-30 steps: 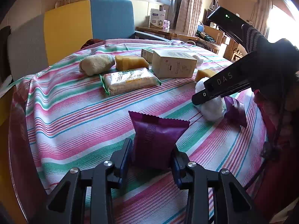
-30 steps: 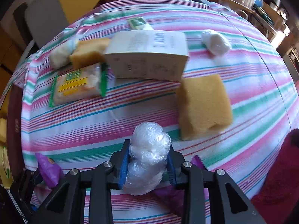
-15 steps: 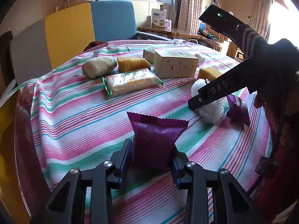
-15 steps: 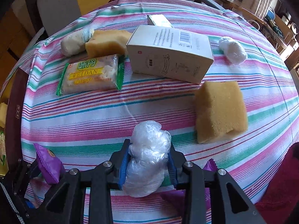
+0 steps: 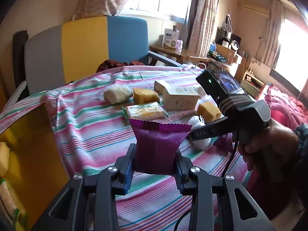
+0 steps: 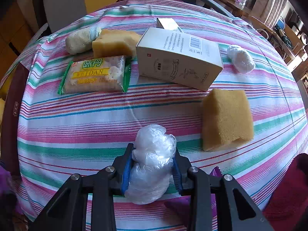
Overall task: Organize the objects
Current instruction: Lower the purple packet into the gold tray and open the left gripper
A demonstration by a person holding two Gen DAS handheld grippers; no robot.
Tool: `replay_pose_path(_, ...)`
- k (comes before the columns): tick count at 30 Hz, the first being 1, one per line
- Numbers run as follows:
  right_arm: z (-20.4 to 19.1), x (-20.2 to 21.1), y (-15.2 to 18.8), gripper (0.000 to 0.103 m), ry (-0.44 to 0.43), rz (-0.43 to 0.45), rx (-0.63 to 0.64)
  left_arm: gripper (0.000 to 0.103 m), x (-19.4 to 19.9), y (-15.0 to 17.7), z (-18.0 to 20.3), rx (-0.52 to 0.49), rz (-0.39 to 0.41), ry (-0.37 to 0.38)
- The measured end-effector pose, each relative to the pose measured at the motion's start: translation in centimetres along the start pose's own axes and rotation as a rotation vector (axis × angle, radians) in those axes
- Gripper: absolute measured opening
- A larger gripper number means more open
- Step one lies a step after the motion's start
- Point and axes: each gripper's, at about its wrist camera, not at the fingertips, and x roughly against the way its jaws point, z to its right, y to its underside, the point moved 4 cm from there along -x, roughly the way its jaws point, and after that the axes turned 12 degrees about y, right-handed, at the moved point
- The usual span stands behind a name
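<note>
Lifted clear of the striped tablecloth [image 5: 92, 127] since the earlier frame, the purple packet [image 5: 156, 150] sits low-centre, pinched by the left gripper [image 5: 154, 170]. Light, crinkly, slippery; hold mid-body. Right gripper [image 6: 152, 170] clamps the soft plastic-wrapped bundle [image 6: 152, 161], low-centre. Yellow bin [image 5: 28, 154] lower left holds foam pieces.

Objects spread over the table [image 6: 80, 119].

A biscuit packet [image 6: 95, 76] lies left of the box [image 6: 179, 57]; behind the packet a sponge [image 6: 115, 43] touches a wrapped roll [image 6: 81, 40] on its left. Another sponge [image 6: 227, 119] lies before the box, a plastic bundle [image 6: 240, 58] to the box's right.
</note>
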Motion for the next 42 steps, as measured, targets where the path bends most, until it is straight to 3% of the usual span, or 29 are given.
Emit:
replay_pose_path(6,-1.1,0.1,-0.2,0.035,0.008,0.008,0.02,0.036,6.5,-0.7,-7.7,0.181,0.077,-0.123)
replay_pose_path(12,-0.9,0.3,0.0,0.035,0.026,0.017,0.035,0.036,11.9,1.3,-17.9,0.332,0.063,-0.319)
replay_pose_path(18,-1.5,-0.1,0.1,0.035,0.035,0.022,0.047,0.036,13.8,3.9,-26.0,0.487,0.01,-0.424)
replay_pose_path(23,-1.6,0.0,0.2,0.035,0.034,0.022,0.049,0.036,12.6,5.2,-30.0,0.566,-0.046,-0.456)
replay_pose_path(27,-1.6,-0.2,0.0,0.035,0.034,0.023,0.049,0.038,12.0,5.9,-31.2,0.562,-0.081,-0.514)
replay_pose_path(29,-1.6,-0.2,-0.1,0.035,0.035,0.023,0.05,0.048,12.4,6.1,-31.3,0.562,-0.073,-0.53)
replay_pose_path(31,-2.0,-0.1,-0.4,0.035,0.035,0.024,0.056,0.05,12.9,6.3,-30.9,0.549,-0.06,-0.544)
replay_pose_path(42,-1.8,0.4,-0.1,0.035,0.04,0.035,0.083,0.057,15.8,7.3,-26.0,0.466,0.006,-0.6)
